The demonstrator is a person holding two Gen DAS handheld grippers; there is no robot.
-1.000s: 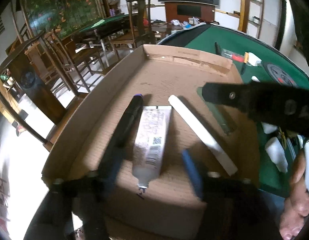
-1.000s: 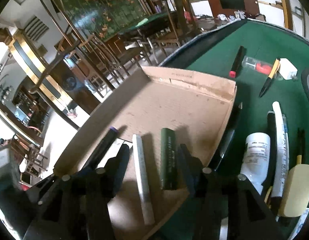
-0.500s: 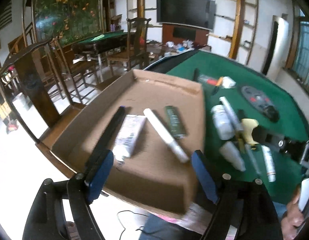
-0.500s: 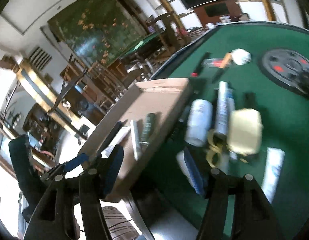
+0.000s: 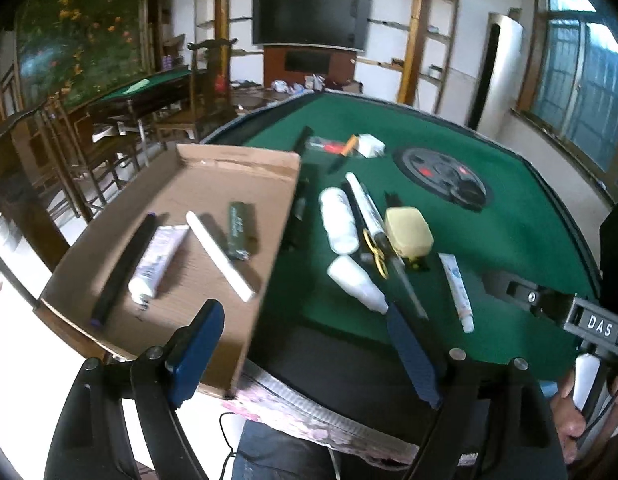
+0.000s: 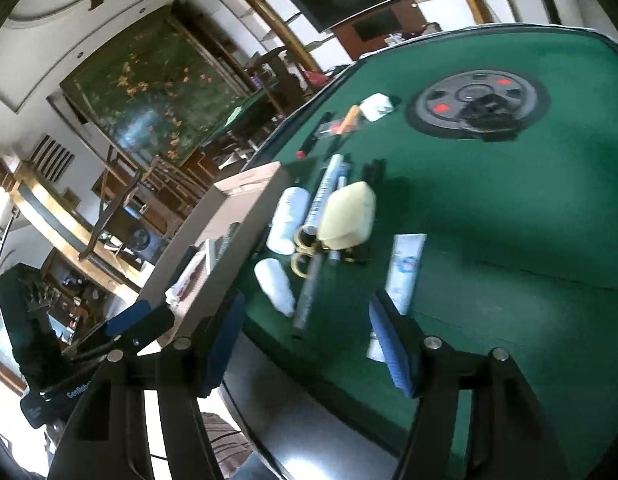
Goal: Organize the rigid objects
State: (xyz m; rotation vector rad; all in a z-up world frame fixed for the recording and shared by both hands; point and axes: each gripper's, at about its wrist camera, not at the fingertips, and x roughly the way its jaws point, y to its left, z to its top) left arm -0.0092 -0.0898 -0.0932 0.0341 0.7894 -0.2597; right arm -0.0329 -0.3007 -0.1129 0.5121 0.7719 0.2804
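Your cardboard tray (image 5: 213, 176) sits at ten o'clock of the left gripper (image 5: 305, 344), holding four items — black marker (image 5: 123, 264), tube (image 5: 159, 258), white stick (image 5: 221, 256), dark green bar (image 5: 239, 230). Both your left gripper and right gripper (image 6: 309, 340) are released, empty.

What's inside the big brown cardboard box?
The shallow brown cardboard box holds four things lying side by side: a long black marker, a white squeeze tube, a white stick-shaped pen and a dark green flat bar. Its near corner hides behind the left gripper.
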